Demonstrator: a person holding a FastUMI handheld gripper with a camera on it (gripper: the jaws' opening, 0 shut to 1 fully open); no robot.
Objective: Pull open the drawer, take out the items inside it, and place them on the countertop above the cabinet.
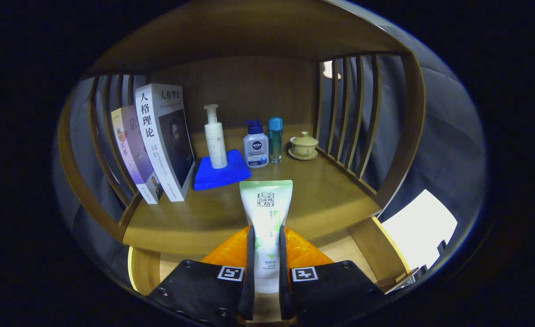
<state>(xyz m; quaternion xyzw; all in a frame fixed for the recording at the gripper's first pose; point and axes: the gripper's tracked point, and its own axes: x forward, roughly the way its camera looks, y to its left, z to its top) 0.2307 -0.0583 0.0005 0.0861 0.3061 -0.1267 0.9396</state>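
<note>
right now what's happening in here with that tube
The hand-held gripper is shut on a white and green tube, held upright above the open drawer, where an orange packet still lies. Just beyond is the countertop, which already holds two books, a pump bottle on a blue cloth, two smaller bottles and a lidded cup.

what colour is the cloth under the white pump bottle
Bright blue: the folded cloth beneath the pump bottle, seen in the gripper view.
</note>
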